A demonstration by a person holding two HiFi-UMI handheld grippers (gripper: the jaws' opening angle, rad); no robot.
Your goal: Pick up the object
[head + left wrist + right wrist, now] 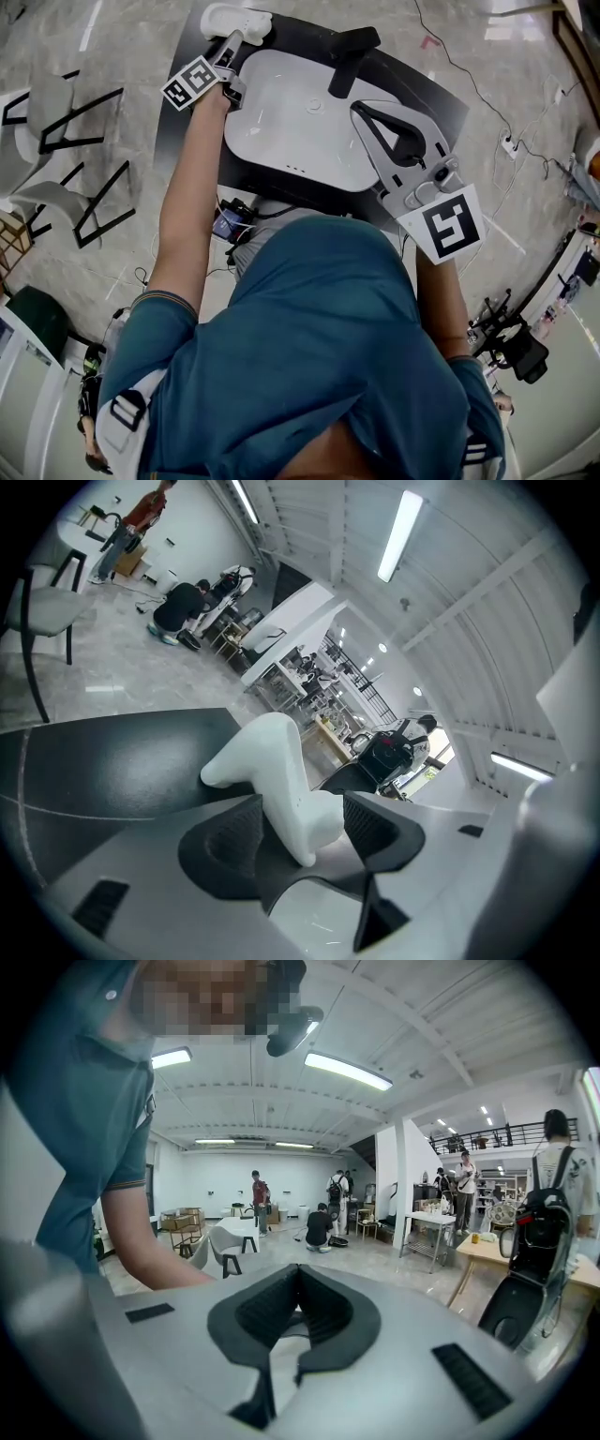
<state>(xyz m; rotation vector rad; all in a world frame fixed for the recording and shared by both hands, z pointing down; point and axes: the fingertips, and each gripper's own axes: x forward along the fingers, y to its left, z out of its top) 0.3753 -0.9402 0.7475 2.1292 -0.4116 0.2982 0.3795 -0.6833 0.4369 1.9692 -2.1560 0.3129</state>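
A white curved object [239, 21] lies on the far left corner of the black table [441, 94]. In the left gripper view the white object [272, 761] stands between the two dark pads [230, 841] with a gap on each side. My left gripper [234, 42] [305, 822] is open around it. My right gripper [361, 111] hangs above the right side of a white basin [272, 141]. Its jaws [298, 1279] are shut with nothing between them.
A black angled piece [352, 52] lies at the basin's far edge. White chairs with black frames [56, 122] stand on the floor to the left. Cables and a power strip [511, 145] lie on the floor to the right. People work in the room beyond.
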